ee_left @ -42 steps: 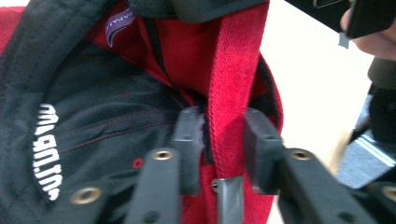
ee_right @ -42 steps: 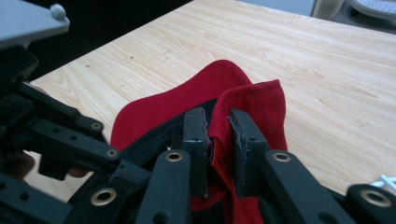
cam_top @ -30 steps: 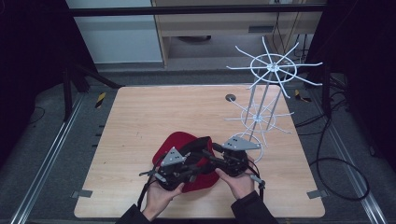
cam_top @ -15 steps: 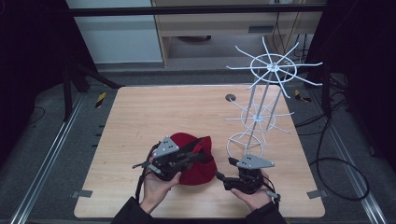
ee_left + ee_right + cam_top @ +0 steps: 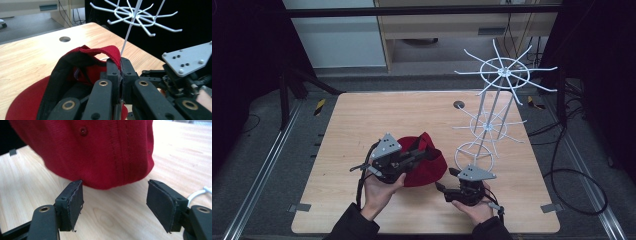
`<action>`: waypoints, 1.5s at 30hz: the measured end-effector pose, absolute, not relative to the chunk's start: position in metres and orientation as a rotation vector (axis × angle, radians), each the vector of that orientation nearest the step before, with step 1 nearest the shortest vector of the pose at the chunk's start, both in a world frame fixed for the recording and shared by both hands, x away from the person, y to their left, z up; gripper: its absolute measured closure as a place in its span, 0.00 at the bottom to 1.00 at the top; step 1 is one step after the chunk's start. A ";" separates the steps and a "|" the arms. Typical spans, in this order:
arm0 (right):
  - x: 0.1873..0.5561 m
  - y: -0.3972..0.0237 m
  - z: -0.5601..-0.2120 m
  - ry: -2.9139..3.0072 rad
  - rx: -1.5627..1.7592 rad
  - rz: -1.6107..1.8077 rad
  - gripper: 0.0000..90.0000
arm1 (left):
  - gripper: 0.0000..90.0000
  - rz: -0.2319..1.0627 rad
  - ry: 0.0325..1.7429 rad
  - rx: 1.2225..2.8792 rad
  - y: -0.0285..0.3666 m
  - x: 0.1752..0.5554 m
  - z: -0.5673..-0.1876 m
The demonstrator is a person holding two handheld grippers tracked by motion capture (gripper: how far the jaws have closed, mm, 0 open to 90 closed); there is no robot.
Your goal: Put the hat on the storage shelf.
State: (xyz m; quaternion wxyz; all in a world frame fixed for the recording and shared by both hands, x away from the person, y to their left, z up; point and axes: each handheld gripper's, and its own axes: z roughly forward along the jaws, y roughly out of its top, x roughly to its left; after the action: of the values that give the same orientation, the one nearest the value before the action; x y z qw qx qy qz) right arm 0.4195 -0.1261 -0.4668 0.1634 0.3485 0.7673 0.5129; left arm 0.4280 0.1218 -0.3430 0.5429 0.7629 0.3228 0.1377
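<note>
Seen from the high view, we have the red cap [image 5: 424, 162] on the wooden table [image 5: 362, 120], its near-left edge lifted in the left gripper [image 5: 412, 155], while the right gripper [image 5: 443, 189] sits low just to the cap's right and nearer the person, jaws aimed back toward it. The white wire hook rack [image 5: 492, 112] stands beyond and to the right, so we judge the cap would have to travel up and rightward to reach its hooks, and the left gripper is the one already holding it. From the left gripper view, we see the jaws pressed together on the cap's red rim strap [image 5: 105, 51], the black lining opening to their left and the rack's hooks [image 5: 140, 17] above and ahead. From the right gripper view, the fingers [image 5: 75, 202] stand well apart and hold nothing; the cap's crown [image 5: 100, 150] lies straight ahead, above and just beyond the tips, its lower edge spanning the gap between them.
</note>
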 end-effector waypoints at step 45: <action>0.412 -0.118 -0.436 2.079 1.028 1.704 1.00 | 0.97 0.414 0.741 1.686 0.138 0.417 -0.312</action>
State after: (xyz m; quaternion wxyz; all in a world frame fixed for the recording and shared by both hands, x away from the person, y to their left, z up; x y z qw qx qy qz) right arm 0.4115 -0.1182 -0.4355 0.1315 0.3542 0.7162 0.5868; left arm 0.4170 0.1382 -0.3116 0.5867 0.7233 0.3181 0.1775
